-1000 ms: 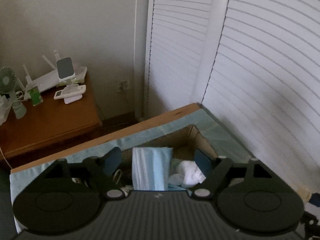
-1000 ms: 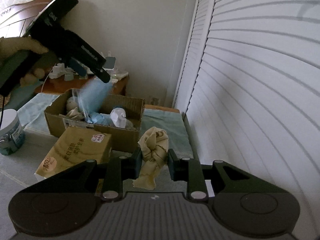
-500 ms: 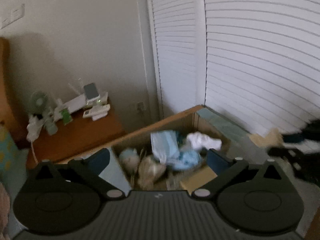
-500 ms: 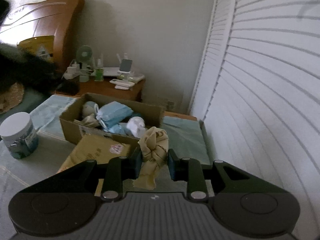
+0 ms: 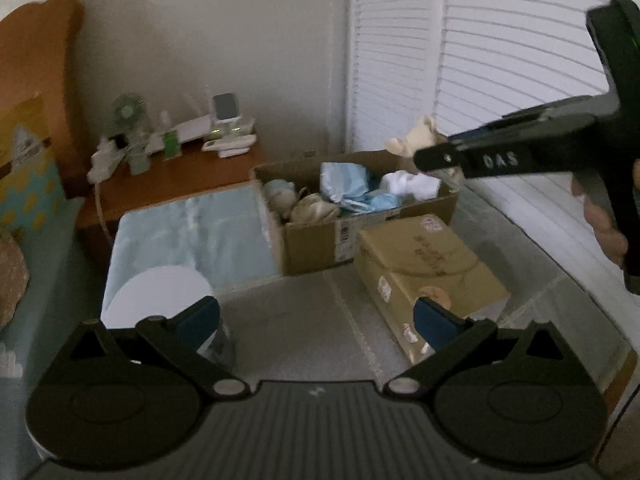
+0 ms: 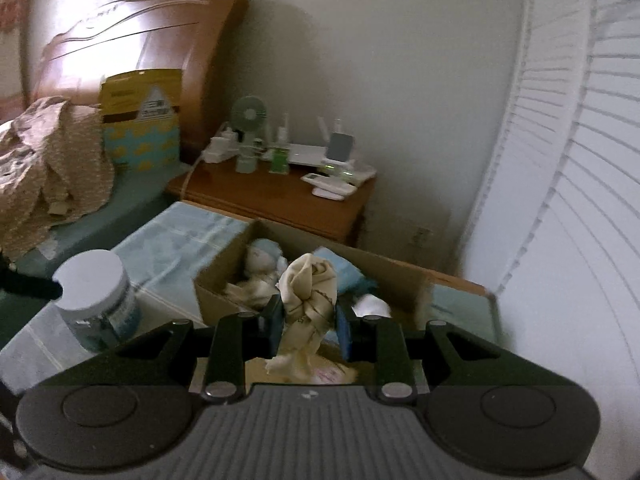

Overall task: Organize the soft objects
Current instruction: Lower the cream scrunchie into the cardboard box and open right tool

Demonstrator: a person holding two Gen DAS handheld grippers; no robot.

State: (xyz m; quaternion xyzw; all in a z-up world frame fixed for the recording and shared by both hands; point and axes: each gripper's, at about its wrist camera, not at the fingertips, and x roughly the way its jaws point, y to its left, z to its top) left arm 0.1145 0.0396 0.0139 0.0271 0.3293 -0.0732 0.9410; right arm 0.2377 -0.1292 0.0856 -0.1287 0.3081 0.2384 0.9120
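Note:
An open cardboard box point(image 5: 320, 236) point(image 6: 224, 276) sits on the covered table, holding a light-blue bundle point(image 5: 344, 178), a white cloth point(image 5: 408, 184) and beige soft items point(image 5: 308, 208). My right gripper point(image 6: 308, 322) is shut on a knotted cream cloth point(image 6: 308, 292) and hovers just above the box's near right side; from the left wrist view it reaches in from the right, with the cream cloth point(image 5: 416, 140) over the box's far right corner. My left gripper point(image 5: 316, 316) stands wide open with nothing between its fingers, back from the box above the table.
A yellow-brown tissue pack point(image 5: 424, 268) lies in front of the box. A white-lidded jar point(image 5: 156, 296) point(image 6: 96, 300) stands at the left. A wooden nightstand point(image 6: 276, 200) with a small fan and gadgets is behind, a bed with a headboard at left, and louvred doors point(image 6: 580, 200) at right.
My left gripper let the blue bundle drop into the box, opened wide and pulled back from it. My right gripper carried the cream cloth from beside the box to above it.

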